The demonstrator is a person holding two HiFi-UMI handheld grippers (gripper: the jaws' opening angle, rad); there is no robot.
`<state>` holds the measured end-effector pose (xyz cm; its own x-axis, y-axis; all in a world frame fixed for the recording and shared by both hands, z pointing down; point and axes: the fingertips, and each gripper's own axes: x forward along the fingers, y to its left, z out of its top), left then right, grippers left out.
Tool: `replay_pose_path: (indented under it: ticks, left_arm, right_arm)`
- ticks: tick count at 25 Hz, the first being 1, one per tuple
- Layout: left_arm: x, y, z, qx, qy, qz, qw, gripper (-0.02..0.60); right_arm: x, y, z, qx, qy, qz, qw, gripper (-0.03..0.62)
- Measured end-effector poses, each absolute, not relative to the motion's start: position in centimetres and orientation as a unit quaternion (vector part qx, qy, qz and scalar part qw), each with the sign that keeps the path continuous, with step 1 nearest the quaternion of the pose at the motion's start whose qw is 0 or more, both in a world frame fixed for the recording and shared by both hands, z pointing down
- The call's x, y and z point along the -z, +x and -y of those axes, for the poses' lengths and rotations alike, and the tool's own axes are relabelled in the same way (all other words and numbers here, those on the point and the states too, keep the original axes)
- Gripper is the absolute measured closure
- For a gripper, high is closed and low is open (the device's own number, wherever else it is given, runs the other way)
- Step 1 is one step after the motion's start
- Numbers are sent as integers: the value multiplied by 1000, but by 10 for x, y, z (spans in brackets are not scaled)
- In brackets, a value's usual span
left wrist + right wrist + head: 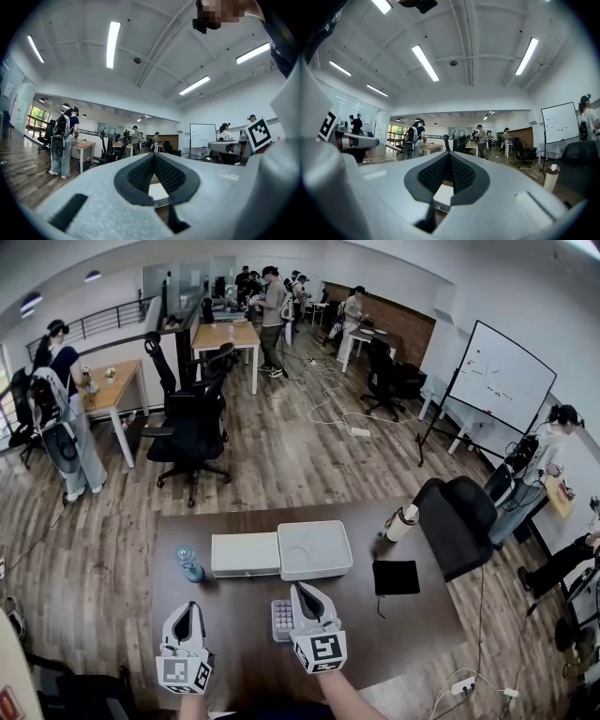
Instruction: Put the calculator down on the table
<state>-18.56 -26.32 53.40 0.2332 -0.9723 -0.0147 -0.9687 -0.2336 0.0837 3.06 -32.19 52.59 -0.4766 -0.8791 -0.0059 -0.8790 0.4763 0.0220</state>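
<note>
Both my tools are pinched shut on nothing: the left hand-held gripper (190,612) is over the near bench (239,657), and the right hand-held gripper (304,594) is just beside the calculator (280,620), which lies flat on the bench at that gripper's left. I judge the putting-down done. Next I should draw the right one clear without nudging the calculator toward the white tray (315,550) beyond.
</note>
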Motion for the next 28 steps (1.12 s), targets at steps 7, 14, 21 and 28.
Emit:
replay_pose_path:
  ticks: [7, 14, 21, 28]
  left_arm:
    - [-533, -188, 262, 35, 783, 620, 33, 586]
    - [-534, -189, 262, 41, 782, 620, 45, 586]
    - [-534, -190, 261, 38, 780, 623, 47, 585]
    - [-533, -185, 258, 41, 781, 621, 59, 586]
  right_arm:
    - [-526, 33, 321, 9, 509, 861, 7, 583]
    - [-524, 30, 318, 13, 499, 866, 10, 583]
    - [-523, 32, 318, 12, 497, 868, 11, 583]
    - [-522, 34, 312, 8, 490, 871, 14, 583]
